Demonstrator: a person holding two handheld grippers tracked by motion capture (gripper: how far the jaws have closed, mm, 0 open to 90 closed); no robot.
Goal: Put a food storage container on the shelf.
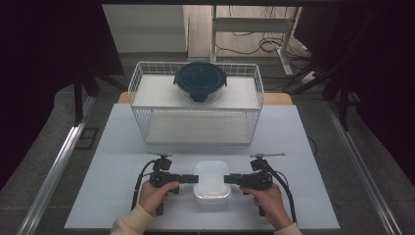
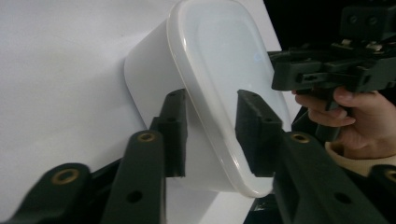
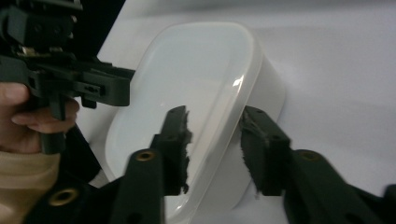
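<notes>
Left gripper view: left gripper (image 2: 210,135) is seen straddling the near rim of the white lidded container (image 2: 205,60), one jaw over the lid, the other down beside the side wall. A gap is visible between each pad and the plastic, so the jaws stand apart, not clamped.

Right gripper view: the same is seen mirrored. Right gripper (image 3: 215,149) has one jaw over the lid and one beside the wall of the container (image 3: 196,84); the pads look frayed. A gap is visible here too, so the jaws stand apart with nothing pinched.

Each gripper view shows the opposite gripper beyond the container's far rim, held in a hand.

High view: the pad gaps can't be resolved there. Container (image 1: 212,181) is seen on the table (image 1: 117,147) directly between left gripper (image 1: 193,179) and right gripper (image 1: 229,179), tips at its two short sides. Beyond it, a white wire rack (image 1: 195,125) is shown, with a dark round lidded bowl (image 1: 200,81) on its upper shelf.
</notes>
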